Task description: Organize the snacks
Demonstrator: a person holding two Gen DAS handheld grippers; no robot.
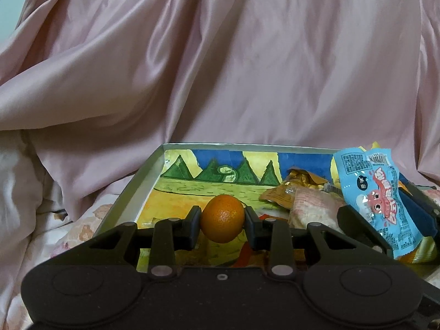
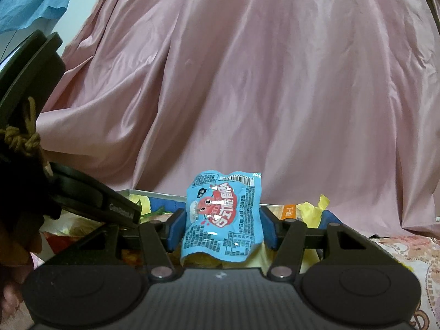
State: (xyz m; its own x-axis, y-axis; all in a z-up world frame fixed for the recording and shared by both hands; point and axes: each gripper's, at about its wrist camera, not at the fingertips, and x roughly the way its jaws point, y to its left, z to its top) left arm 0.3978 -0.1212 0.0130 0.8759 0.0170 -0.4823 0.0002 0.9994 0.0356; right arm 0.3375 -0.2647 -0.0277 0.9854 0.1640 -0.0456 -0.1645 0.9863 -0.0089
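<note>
Holding orange [image 1: 222, 218] in L gripper [image 1: 222, 221], blue packet [image 2: 221, 217] in R gripper [image 2: 221, 227]; I'd lower both gently into tray [image 1: 132, 192], orange toward bare 10 o'clock corner.

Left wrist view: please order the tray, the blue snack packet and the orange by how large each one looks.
1. Tray, largest.
2. Blue snack packet.
3. Orange, smallest.
The orange and the packet sit nearer the camera than most of the tray, so the true sizes are unsure.
</note>
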